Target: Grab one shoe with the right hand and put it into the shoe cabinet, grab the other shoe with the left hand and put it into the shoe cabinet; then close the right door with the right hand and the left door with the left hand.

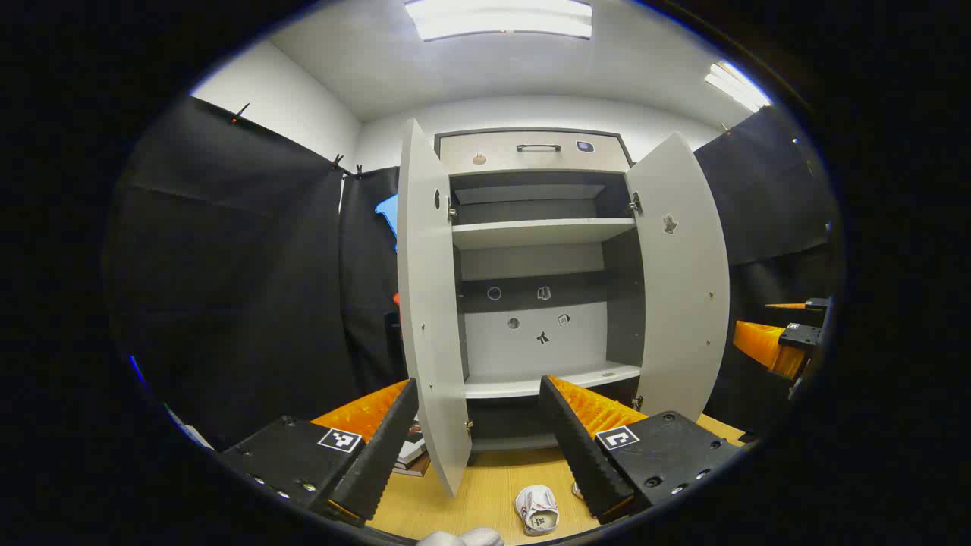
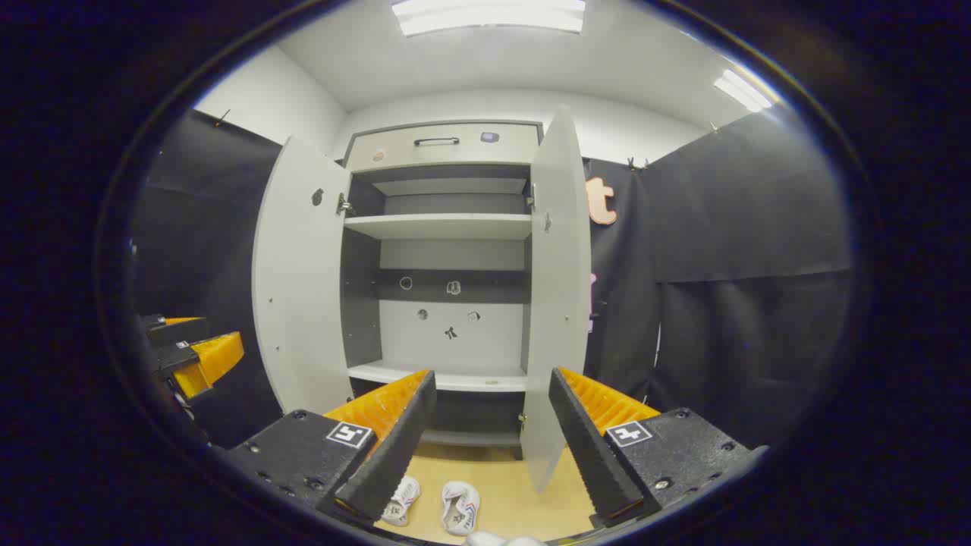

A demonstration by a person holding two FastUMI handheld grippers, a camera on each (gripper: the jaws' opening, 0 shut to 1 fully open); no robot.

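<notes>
A grey shoe cabinet [image 1: 535, 148] [image 2: 447, 144] stands ahead with both doors swung wide; its left door [image 1: 428, 303] [image 2: 296, 288] and right door [image 1: 679, 280] [image 2: 557, 288] flank bare shelves. Two small white shoes lie on the wooden floor in front: one shoe [image 2: 460, 506] [image 1: 537, 509] in plain sight, the other shoe [image 2: 400, 500] partly behind a finger. My left gripper [image 1: 485, 447] is open, held above the floor before the cabinet. My right gripper [image 2: 489, 447] is open too, above the shoes. The right gripper [image 1: 781, 341] shows at the left gripper view's right edge, the left gripper [image 2: 190, 353] at the right gripper view's left edge.
Black cloth walls close in on both sides. A stack of books [image 1: 410, 455] lies on the floor by the foot of the left door. Something white [image 1: 463, 538] peeks in at the bottom edge.
</notes>
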